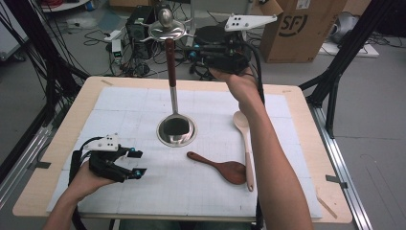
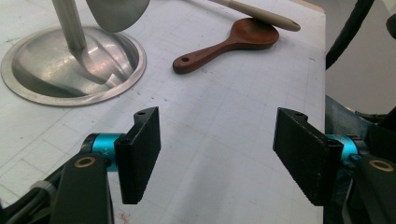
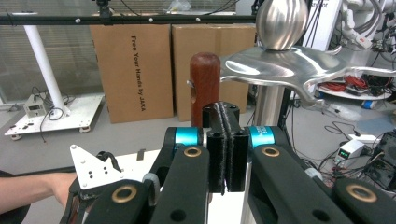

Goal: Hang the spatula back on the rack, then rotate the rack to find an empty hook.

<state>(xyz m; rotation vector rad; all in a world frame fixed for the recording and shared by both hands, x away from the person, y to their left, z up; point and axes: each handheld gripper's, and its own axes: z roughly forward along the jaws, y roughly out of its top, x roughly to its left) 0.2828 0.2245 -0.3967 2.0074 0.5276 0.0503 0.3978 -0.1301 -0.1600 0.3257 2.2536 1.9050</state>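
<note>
My right gripper [image 3: 223,140], jaws pressed together, sits upper centre beside the ladle [image 1: 171,62] hanging on the rack [image 1: 166,29]. My left gripper [image 1: 132,164] waits wide, lower left. Next: fetching the dark spoon [image 1: 220,166].

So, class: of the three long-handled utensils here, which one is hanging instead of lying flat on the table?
The steel ladle with the reddish wooden handle: it hangs upright from the metal rack, while the dark wooden paddle and pale wooden spoon lie flat.
</note>
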